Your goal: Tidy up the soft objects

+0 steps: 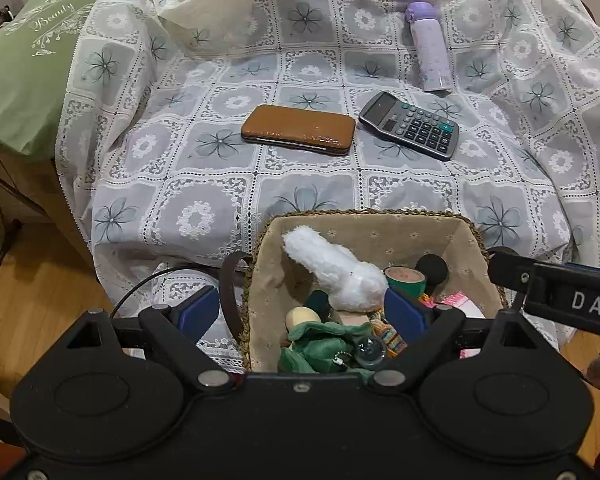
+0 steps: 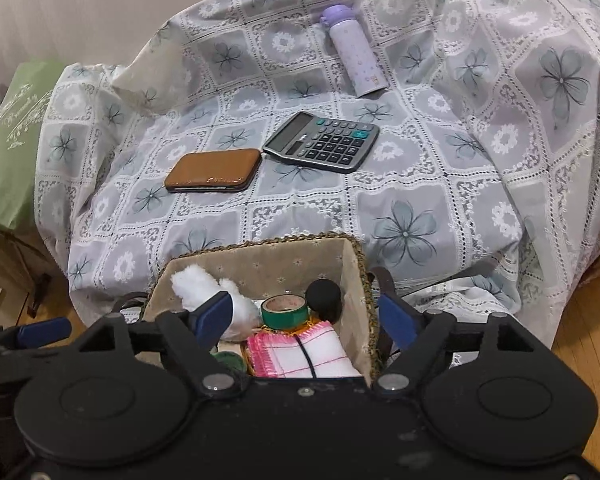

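At the near edge of the table, over the basket (image 1: 364,220): left gripper (image 1: 302,308) has its jaws apart, one blue pad outside the basket's left wall, the other inside, beside the white plush (image 1: 336,268). Nothing is pinched between them. Right gripper (image 2: 306,316) is also spread wide, left pad by the plush, right pad outside the right wall; it grips nothing.

Basket holds the soft goods: white plush leaning up against the lining, green cloth (image 1: 320,344) bunched at the near end, pink-edged cloth (image 2: 300,352) folded flat. Mixed in are a green tape roll (image 2: 286,310), a black round thing (image 2: 324,294) and a clear marble (image 1: 370,350); what lies underneath is too crowded to tell.

Judgement: open jaws straddling the walls suggest items set down loose, so they settle rather than stay squeezed.

Farther out, on the flowered tablecloth (image 1: 204,184): brown case (image 1: 298,130), calculator (image 1: 410,126), purple bottle (image 1: 428,46). All hard, lying well apart from the basket, likely left out on purpose. Green bag (image 1: 24,72) off to the left.
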{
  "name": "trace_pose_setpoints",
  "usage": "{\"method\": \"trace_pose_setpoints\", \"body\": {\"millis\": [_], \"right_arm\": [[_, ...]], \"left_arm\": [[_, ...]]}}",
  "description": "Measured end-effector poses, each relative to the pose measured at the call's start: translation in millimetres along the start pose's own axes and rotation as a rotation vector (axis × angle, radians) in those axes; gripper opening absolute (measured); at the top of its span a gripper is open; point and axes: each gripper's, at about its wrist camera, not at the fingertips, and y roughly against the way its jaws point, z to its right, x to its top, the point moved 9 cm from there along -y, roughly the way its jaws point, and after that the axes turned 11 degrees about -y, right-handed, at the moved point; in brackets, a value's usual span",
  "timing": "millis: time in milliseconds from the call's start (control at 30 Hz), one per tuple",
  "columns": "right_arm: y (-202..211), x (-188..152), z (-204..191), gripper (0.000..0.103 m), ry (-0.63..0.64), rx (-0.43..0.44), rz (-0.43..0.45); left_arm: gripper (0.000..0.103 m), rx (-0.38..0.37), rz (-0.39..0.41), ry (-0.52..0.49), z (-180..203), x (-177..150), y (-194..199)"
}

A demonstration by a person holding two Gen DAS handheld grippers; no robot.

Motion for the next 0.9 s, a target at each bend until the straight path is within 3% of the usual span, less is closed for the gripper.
{"method": "trace_pose_setpoints", "body": {"millis": [333, 467, 600, 900], "right_arm": [[-1.9, -3.4, 13.5, 0.086, -0.028, -0.035, -0.029], [-1.7, -4.3, 14.7, 0.098, -0.021, -0.043, -0.036], [-0.5, -5.7, 11.1, 0.103, 0.006, -0.055, -0.039], [1.7, -5.8, 13.5, 0.103, 0.012, -0.064, -0.037]], "left_arm": [[0.088, 0.026, 0.0, 0.004, -1.2, -2.1, 1.8], [0.088, 0.044, -0.003, 0.01, -3.8, -3.6, 1.1], [0.093, 0.056, -0.018, 0.006, -4.0, -6.8, 0.1], [0.095, 0.028, -0.04, 0.015, -2.6, -10.3, -1.5]]}}
